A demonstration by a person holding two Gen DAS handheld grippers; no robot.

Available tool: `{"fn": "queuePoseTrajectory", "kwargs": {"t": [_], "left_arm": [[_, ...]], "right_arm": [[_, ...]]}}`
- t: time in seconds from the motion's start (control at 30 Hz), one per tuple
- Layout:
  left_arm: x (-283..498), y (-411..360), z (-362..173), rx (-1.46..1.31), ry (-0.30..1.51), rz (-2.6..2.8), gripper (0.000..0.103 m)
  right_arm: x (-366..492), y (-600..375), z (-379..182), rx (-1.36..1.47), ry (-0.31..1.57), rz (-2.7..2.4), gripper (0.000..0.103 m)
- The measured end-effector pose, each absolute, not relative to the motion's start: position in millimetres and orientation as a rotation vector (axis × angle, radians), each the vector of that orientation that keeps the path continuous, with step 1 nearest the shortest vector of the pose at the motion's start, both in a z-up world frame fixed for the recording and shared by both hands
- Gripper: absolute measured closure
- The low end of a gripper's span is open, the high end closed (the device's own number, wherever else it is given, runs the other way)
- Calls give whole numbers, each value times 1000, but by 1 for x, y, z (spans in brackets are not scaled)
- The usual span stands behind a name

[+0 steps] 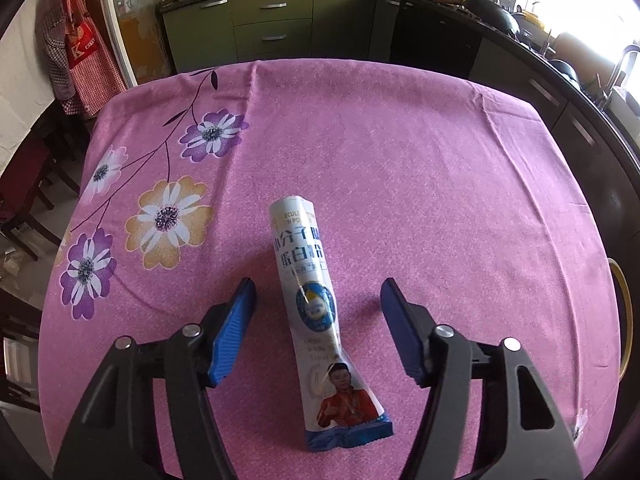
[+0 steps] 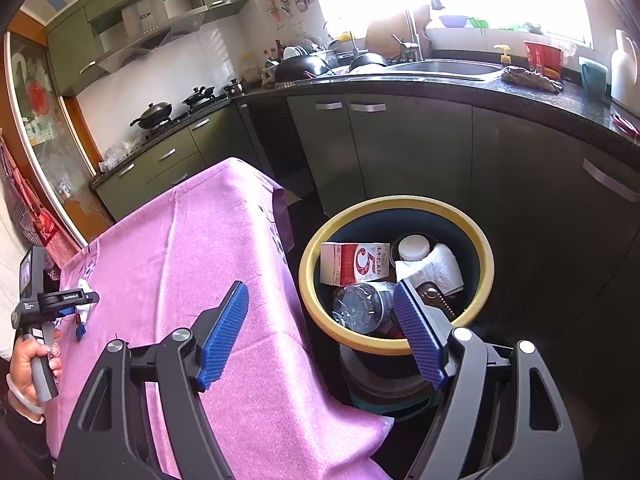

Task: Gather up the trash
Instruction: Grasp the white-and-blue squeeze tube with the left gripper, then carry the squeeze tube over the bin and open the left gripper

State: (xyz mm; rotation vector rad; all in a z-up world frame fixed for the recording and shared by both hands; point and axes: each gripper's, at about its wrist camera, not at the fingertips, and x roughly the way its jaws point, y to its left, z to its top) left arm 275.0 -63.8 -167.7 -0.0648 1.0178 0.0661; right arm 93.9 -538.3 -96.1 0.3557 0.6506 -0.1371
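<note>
A white and blue powder pouch (image 1: 316,304) with a printed figure lies flat on the pink flowered tablecloth (image 1: 400,152). My left gripper (image 1: 318,284) stands open astride it, one blue pad on each side, and neither pad touches it. My right gripper (image 2: 320,286) is open with nothing between its fingers, hanging over the table's edge beside the yellow-rimmed trash bin (image 2: 486,256). The bin holds a milk carton (image 2: 356,264), a crushed plastic bottle (image 2: 360,308), a paper towel (image 2: 436,272) and a white cup (image 2: 414,246).
The bin's yellow rim (image 1: 624,312) shows past the table's right edge. A person's hand (image 2: 30,360) grips the left tool's handle at far left. Dark kitchen cabinets (image 2: 400,152), a sink and a stove with pans line the walls beyond.
</note>
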Motion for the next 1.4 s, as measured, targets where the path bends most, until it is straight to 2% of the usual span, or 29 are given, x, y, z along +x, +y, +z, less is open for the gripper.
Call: {"fn": "queuePoseTrajectory", "kwargs": {"t": [0.23,0.47,0.73,1.0,1.23,1.4], "left_arm": [[269,-65,-165,-53,1023,47,61],[260,-65,-164,-51,1033,1,82],[244,-77,-158,-35,1034,-83,84],[214,-121,-112,36,956,-242,84],[182,-202,-60,148,902,-498,84],[170,-283,-43,228,898,-684,84]], "right_arm": [[91,-541,-98,370,649,-133,29],[92,-538,-98,367,653,-129,28],[97,-537,-105,355,694,-129,26],[99,-540,-111,358,716,-142,26],[94,-551,-115,369,719,-177,26],[84,-566,-114,375,701,-224,26]]}}
